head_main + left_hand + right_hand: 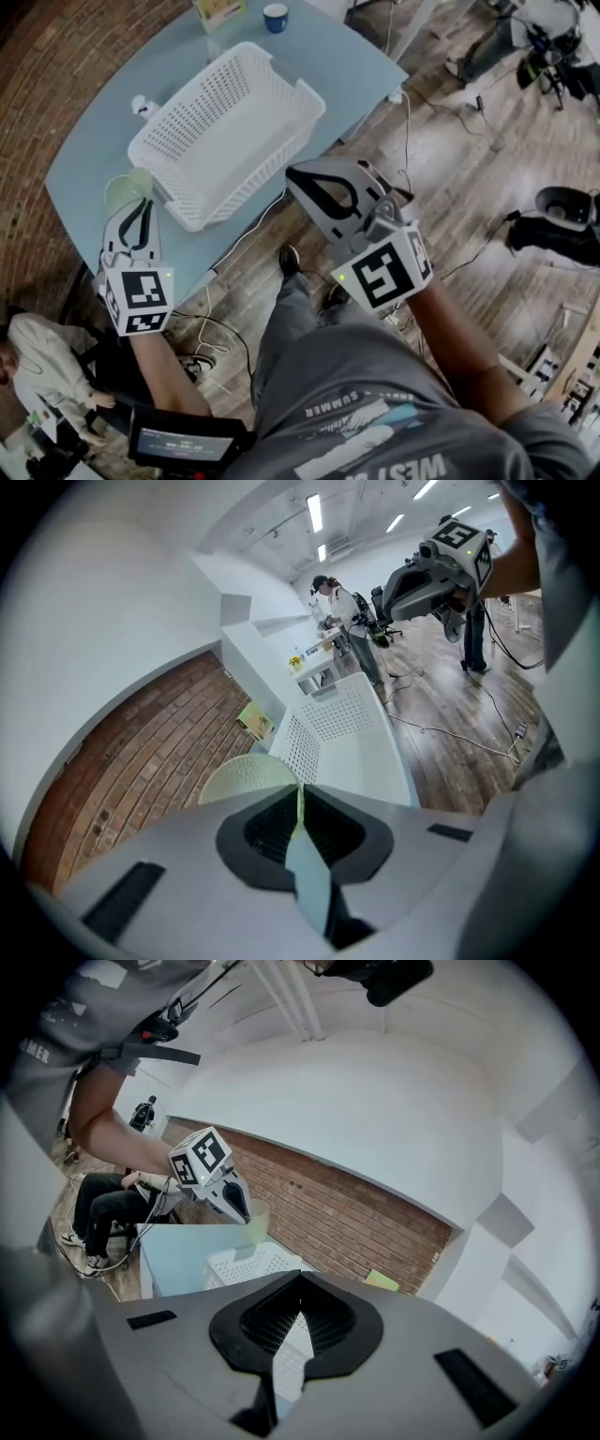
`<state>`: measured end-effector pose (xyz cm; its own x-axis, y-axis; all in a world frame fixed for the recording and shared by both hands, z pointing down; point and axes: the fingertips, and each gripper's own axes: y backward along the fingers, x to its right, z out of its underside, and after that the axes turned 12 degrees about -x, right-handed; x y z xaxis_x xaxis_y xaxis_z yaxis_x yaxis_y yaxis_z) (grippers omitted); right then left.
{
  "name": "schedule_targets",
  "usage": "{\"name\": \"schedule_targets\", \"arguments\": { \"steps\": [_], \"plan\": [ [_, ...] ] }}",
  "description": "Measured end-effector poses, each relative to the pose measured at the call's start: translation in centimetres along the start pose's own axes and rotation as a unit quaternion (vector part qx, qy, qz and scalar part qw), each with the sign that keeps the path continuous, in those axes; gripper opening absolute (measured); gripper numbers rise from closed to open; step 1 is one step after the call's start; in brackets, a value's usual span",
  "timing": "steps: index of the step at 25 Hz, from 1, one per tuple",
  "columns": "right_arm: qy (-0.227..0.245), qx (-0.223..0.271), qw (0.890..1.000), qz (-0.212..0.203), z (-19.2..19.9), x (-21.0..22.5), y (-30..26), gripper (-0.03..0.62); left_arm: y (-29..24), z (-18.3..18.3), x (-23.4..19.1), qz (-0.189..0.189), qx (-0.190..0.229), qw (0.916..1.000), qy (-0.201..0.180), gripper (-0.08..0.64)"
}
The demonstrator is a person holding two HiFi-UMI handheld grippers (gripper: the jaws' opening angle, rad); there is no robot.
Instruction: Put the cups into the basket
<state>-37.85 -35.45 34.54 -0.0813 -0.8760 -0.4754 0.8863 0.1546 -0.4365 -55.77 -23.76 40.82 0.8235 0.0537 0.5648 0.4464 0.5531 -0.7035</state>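
**Grip and position.** The left gripper (300, 791) is pinching the thin wall of a pale green cup (246, 772). Its jaws are drawn almost together, one pad inside the rim and one outside. In the head view the cup (125, 190) is hanging at the eight o'clock of the basket (246, 178), outside it and not yet over it. The right gripper (300, 1279) is holding nothing, its jaws closed on each other, and is standing at the basket's four o'clock. A blue cup (275, 17) is sitting on the table (94, 141) at the basket's one o'clock.

**Risks.**
- The grip is bearing on one side of the cup only, so I judge the cup may be swinging or slipping on any quick turn.
- The cup wall looks thin enough to be flexing under the pads.
- The cup's base could be catching the basket's near rim if it crosses too low.
- The basket looks light, and a knock could be sliding it across the smooth top.
- A tilted release would likely leave the cup lying on its side.

**Materials.**
- Green cup: translucent plastic, round, faintly dimpled.
- Basket: white moulded plastic, rectangular, perforated walls, rolled rim.
- Table: pale blue, glossy, rounded corners.
- Blue cup: opaque, white inside.
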Motion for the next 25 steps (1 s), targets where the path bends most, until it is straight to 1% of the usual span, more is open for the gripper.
{"name": "schedule_targets", "arguments": {
  "steps": [6, 11, 17, 25],
  "plan": [
    [-0.014, -0.008, 1.000, 0.024, 1.0, 1.5, 1.6, 0.009, 0.2, -5.4, -1.1, 0.005, 0.042, 0.9988, -0.023, 0.021],
    [-0.024, -0.014, 0.999, 0.044, 2.0, 2.8, 2.7, 0.011, -0.4, -9.3, -1.0, 0.021, 0.071, 0.9965, -0.039, 0.021],
    [-0.040, -0.026, 0.997, 0.065, 3.6, 4.4, 3.8, 0.010, -2.5, -13.1, -0.4, 0.050, 0.087, 0.9933, -0.056, 0.021],
    [-0.060, -0.048, 0.993, 0.089, 5.7, 5.7, 4.8, 0.011, -6.1, -17.0, 1.6, 0.097, 0.098, 0.9876, -0.075, 0.021]
  ]
}}
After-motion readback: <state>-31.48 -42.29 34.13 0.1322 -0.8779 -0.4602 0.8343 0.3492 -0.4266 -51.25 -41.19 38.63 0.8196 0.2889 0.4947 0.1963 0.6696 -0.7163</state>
